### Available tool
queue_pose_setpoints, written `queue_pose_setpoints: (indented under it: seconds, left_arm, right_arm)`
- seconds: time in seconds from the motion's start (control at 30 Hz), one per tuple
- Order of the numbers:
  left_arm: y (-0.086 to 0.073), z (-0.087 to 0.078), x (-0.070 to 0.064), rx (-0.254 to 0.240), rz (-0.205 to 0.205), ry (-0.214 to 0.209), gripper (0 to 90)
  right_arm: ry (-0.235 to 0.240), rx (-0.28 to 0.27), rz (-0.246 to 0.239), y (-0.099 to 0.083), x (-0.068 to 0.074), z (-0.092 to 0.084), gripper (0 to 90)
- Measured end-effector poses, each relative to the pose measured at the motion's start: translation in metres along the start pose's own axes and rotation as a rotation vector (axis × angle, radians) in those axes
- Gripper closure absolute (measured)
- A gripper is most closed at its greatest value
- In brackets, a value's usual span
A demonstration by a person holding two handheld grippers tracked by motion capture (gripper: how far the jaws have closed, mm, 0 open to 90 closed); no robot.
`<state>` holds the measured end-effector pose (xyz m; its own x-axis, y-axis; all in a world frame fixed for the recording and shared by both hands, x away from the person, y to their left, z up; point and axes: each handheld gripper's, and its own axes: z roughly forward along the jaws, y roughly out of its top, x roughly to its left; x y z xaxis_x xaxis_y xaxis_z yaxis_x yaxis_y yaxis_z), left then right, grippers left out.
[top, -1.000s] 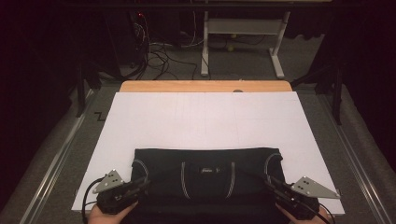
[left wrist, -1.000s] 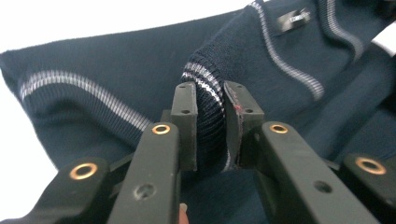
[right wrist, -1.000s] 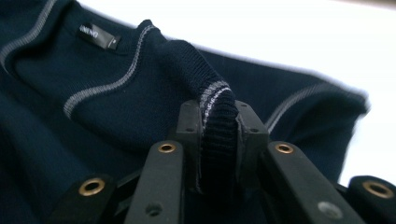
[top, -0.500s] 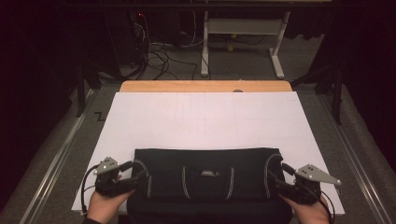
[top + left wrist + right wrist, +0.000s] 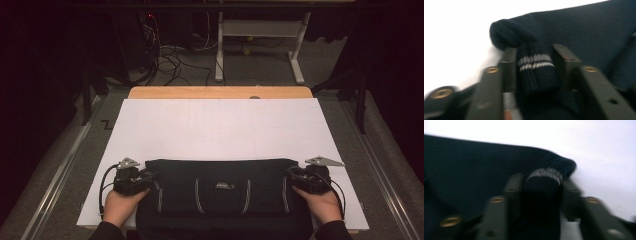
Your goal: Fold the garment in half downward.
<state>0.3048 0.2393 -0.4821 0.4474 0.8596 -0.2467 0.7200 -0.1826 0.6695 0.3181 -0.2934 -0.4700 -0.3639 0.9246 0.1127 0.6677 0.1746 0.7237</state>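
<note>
Dark knit sweater (image 5: 222, 192) lies folded at the near edge of the white sheet (image 5: 220, 127) on the tabletop. Left claw (image 5: 534, 72) has just been closing on the sweater's striped left cuff (image 5: 535, 61); right claw (image 5: 544, 195) likewise, closing on the striped right cuff (image 5: 546, 175).

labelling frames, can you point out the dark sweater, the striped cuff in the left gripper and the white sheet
dark sweater (image 5: 220, 172): high view, its upper body panel.
striped cuff (image 5: 535, 61): left gripper view, its grey stripes.
white sheet (image 5: 220, 125): high view, bare middle.
</note>
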Motion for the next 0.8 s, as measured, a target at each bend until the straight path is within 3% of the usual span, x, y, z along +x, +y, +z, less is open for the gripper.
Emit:
queue_pose_setpoints:
  seconds: [0.1,0.23,0.43,0.57,0.8]
  left_arm:
    - [-0.002,0.0,-0.004,-0.013,0.018,-0.004,67.1]
    - [-0.003,-0.001,-0.004,-0.029,0.041,-0.004,70.0]
    - [-0.001,-0.011,-0.007,-0.119,0.057,0.0,72.7]
    - [0.004,-0.013,-0.005,-0.13,0.065,-0.009,73.4]
    - [0.014,-0.016,-0.005,-0.16,0.089,-0.002,74.2]
  right_arm:
    - [0.011,-0.005,-0.035,-0.001,0.007,0.0,75.5]
    - [0.001,-0.027,-0.067,-0.003,0.01,-0.004,76.8]
    - [-0.016,-0.092,-0.087,-0.002,0.011,-0.013,77.7]
    - [-0.043,-0.132,-0.113,0.002,0.014,-0.017,78.0]
    - [-0.032,-0.183,-0.123,0.014,0.012,-0.021,78.0]
